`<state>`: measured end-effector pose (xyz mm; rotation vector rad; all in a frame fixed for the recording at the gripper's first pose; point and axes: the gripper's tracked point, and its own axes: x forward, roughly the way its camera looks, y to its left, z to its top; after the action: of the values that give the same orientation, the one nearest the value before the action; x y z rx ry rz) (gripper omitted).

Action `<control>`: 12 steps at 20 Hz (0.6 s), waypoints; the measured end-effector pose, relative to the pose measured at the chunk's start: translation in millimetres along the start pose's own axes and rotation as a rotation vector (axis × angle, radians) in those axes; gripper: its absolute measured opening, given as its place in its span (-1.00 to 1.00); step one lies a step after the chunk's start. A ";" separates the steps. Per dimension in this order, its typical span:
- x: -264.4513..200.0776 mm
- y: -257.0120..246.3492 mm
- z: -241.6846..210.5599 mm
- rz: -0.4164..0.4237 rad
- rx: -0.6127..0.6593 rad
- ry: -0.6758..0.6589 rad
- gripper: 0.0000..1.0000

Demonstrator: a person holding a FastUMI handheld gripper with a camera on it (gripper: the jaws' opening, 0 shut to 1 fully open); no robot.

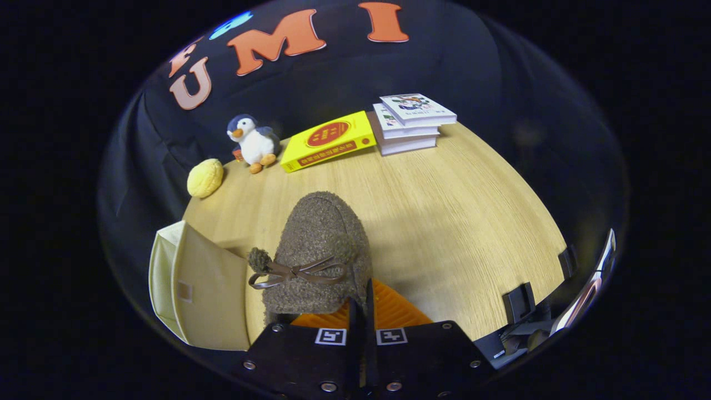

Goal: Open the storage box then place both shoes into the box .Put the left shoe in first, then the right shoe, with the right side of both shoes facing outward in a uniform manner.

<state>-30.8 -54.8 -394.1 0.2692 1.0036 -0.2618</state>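
Note:
A brown fleecy shoe (319, 244) with a thin bow and a pompom hangs just ahead of my fingers, toe pointing away over the wooden table (455, 222). My gripper (362, 311) is shut, and its fingers pinch the shoe's rear collar edge. The cream fabric storage box (208, 289) stands just left of the shoe. Its flat pale panel faces me, and its inside is hidden from here. I cannot tell whether this is the left or the right shoe.
At the table's far side sit a round yellow plush (205, 178), a toy penguin (253, 141), a yellow book (328, 140) and a stack of white books (411, 122). Black brackets (519, 303) stick up at the near right edge.

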 end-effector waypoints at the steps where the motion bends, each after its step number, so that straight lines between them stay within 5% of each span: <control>1: -8.8 17.9 4.9 0.018 -0.006 -0.006 -0.89; 12: -45.2 207.4 13.4 0.175 -0.062 -0.035 -0.90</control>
<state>26.6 138.9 -327.8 0.2937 0.9456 -0.0760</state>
